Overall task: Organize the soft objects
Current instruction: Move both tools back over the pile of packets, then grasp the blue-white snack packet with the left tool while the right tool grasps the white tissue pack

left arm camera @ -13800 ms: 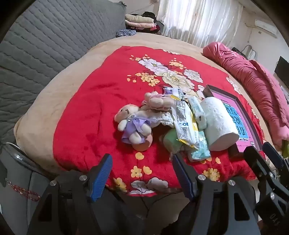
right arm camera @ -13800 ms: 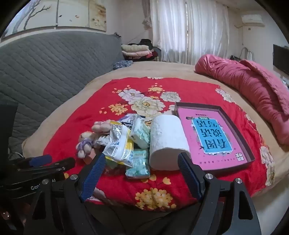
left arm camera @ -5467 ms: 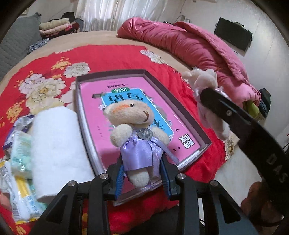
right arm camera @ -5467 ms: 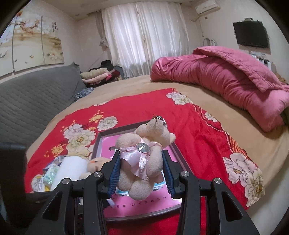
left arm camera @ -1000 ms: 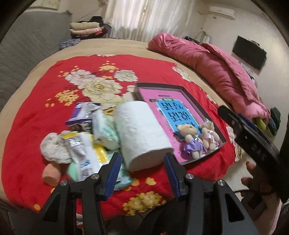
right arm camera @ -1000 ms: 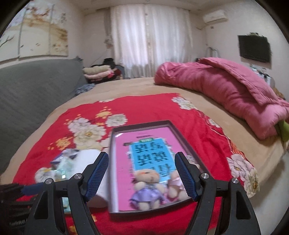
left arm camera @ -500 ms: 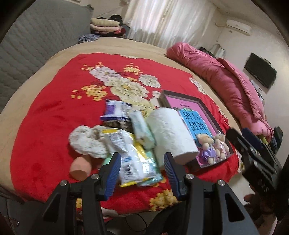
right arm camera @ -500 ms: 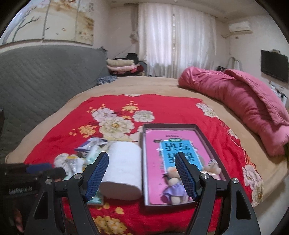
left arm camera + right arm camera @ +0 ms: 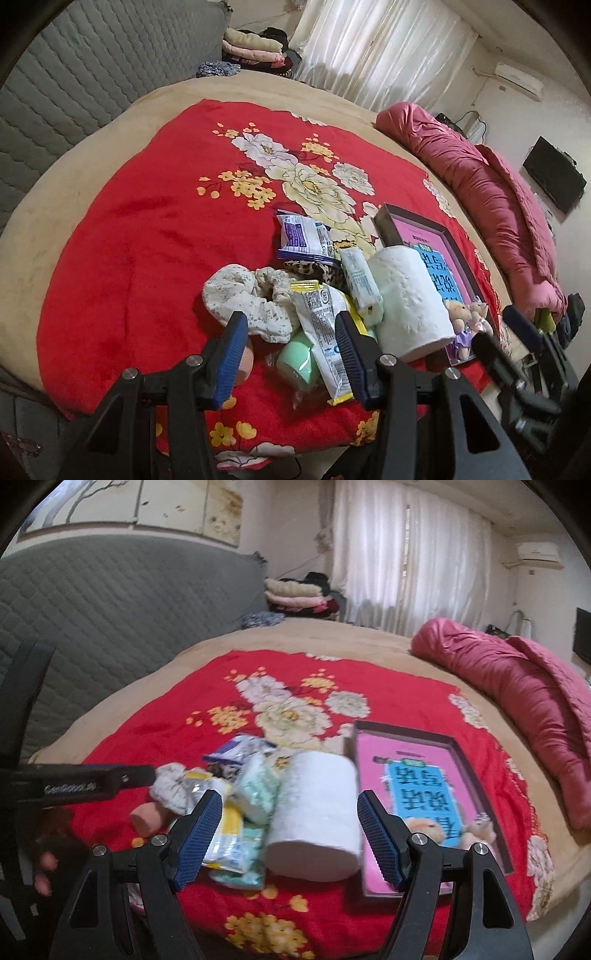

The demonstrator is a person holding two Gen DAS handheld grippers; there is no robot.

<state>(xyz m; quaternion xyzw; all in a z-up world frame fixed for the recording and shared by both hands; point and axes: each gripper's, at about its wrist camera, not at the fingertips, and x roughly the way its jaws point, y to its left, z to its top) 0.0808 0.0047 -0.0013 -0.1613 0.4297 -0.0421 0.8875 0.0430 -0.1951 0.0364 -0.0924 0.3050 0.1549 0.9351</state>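
**Inspector:** Change since the previous second: both views have swung off the tray (image 9: 471, 764) and back onto the loose pile. The two small teddy bears (image 9: 466, 320) lie inside the tray's near corner, so that pair is filed; a second ago they sat nearly ahead of the right gripper, now they are off to its right.

**Assistant:** Gripper states?

**Inspector:** Left gripper (image 9: 288, 352) stands parted and empty, its blue ribbed pads (image 9: 232, 354) clear of everything. Right gripper (image 9: 290, 836) likewise stands wide apart with nothing between its fingers. Neither bears a load.

**Assistant:** What remains?

**Inspector:** Just beyond the left gripper's fingertips: a speckled cream scrunchie (image 9: 245, 299), gathered and puffy; a smooth peach-coloured sponge (image 9: 244, 363) partly behind the left finger; a pale green sponge (image 9: 299, 363), rounded and matte, under a glossy crinkled packet (image 9: 325, 334). Further ahead lies a leopard-print scrunchie (image 9: 317, 271), mostly covered. Directly ahead of the right gripper lies the embossed toilet roll (image 9: 314, 818), a squashy white cylinder on its side, touching the tray's edge.

**Assistant:** Meaning for the task?

**Inspector:** In his judgement, one placement is complete and the next pick is beginning, likely the scrunchie or a sponge. All should yield under a pinch; the foil packets will slip.
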